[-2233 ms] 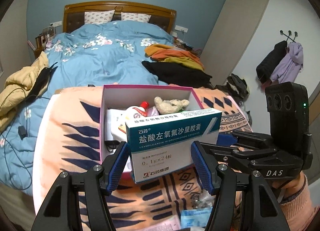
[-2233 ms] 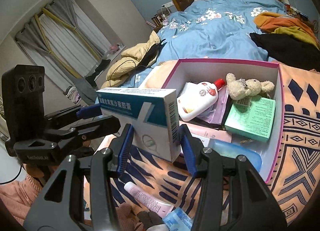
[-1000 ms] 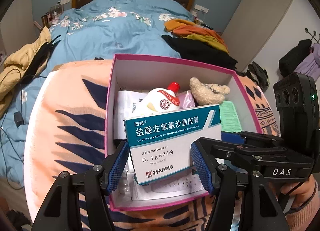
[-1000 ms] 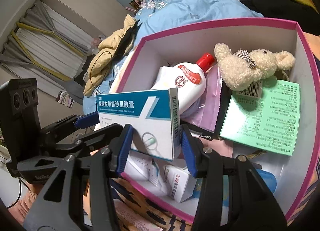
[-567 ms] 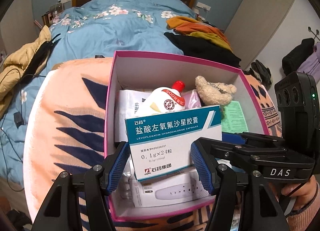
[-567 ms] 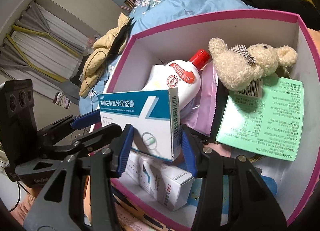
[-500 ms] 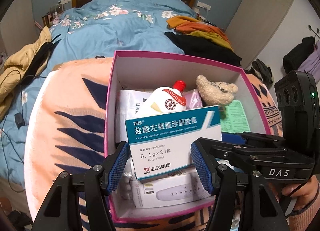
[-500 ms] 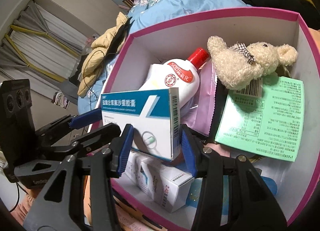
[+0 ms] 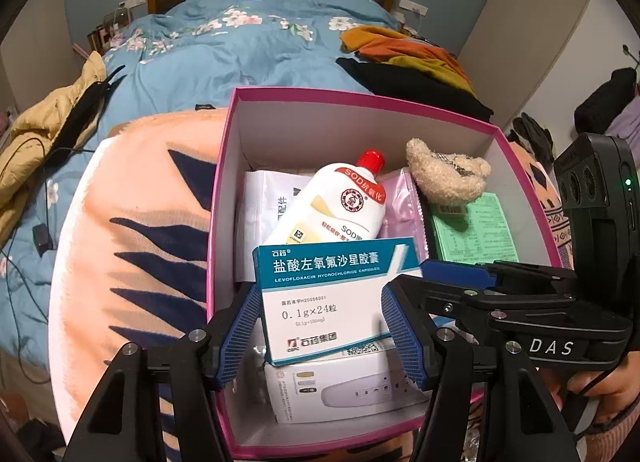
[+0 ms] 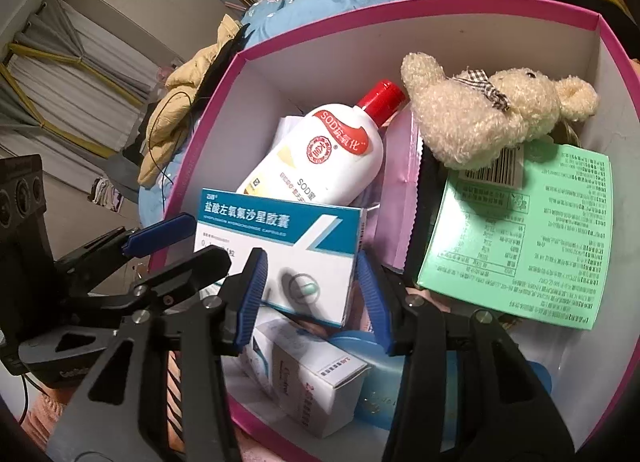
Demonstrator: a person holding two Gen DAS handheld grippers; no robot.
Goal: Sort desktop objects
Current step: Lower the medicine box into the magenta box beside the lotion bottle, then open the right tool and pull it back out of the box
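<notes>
medicine box: teal-and-white carton, standing on edge with the print facing me, lower middle of the left view. It's inside the near end of the pink box, below the rim line.

left gripper: mine, clamped on the medicine box, blue pads on its two short sides.

right gripper: also mine, closed on the same carton. In the left view its fingers come in from the right edge of the frame.

under it: a white carton lying flat at the bottom of the frame. The medicine box looks like it's touching it, but honestly I can't tell from this angle.

pink box: magenta rim, white walls, fills the middle of both views.

behind the medicine box: a white lotion bottle with a red cap, leaning with the cap towards the far wall. A white sachet is to its left and a pink pouch to its right.

upper right of the box: a cream teddy bear lying on a green packet.

near corner, right view: a smaller white carton just beside something blue.

outside: the pink box sits on an orange blanket with a navy pattern. There's a blue floral duvet across the top of the frame, with a clothes pile at the upper right.

my hand: bottom right corner, on the right gripper's handle.
</notes>
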